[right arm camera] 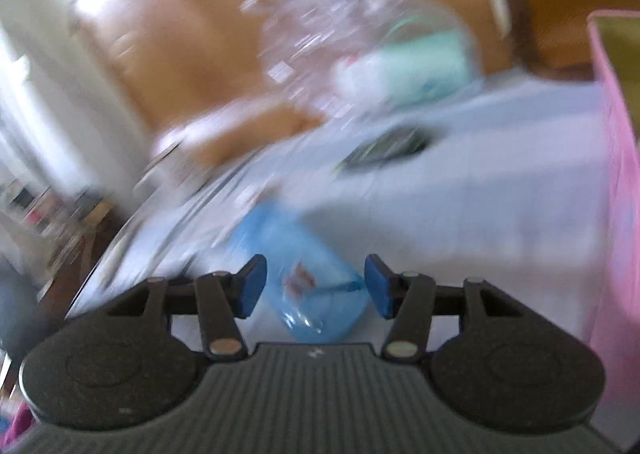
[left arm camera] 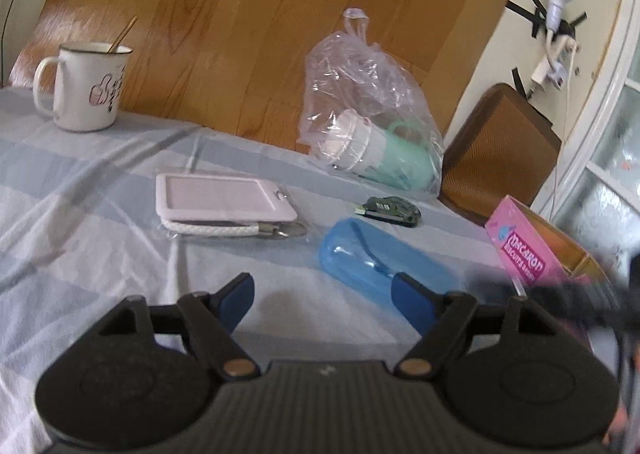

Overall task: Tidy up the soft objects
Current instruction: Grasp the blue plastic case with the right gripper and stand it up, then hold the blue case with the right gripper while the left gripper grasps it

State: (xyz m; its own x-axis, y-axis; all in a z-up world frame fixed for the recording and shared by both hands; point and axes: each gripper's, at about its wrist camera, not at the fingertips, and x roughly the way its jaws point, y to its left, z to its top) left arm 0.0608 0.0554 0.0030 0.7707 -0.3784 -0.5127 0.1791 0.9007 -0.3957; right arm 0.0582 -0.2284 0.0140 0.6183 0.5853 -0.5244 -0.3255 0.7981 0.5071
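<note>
two tongs stand released: the right gripper (right arm camera: 315,286) has the blue case (right arm camera: 308,278) between its pads, untouched, long axis running far-left; the left gripper (left arm camera: 324,302) is beside it, empty.

The pink box (left arm camera: 524,254), to the right of the left gripper's fingers and beyond them, carries white lettering reading "macaron", with a smaller line beneath that starts "BISCUITS" and then blurs out. The white mug (left arm camera: 90,88), far ahead and to the left of the fingers, bears dark marks too small to read. The right wrist view is too blurred for any text.
</note>
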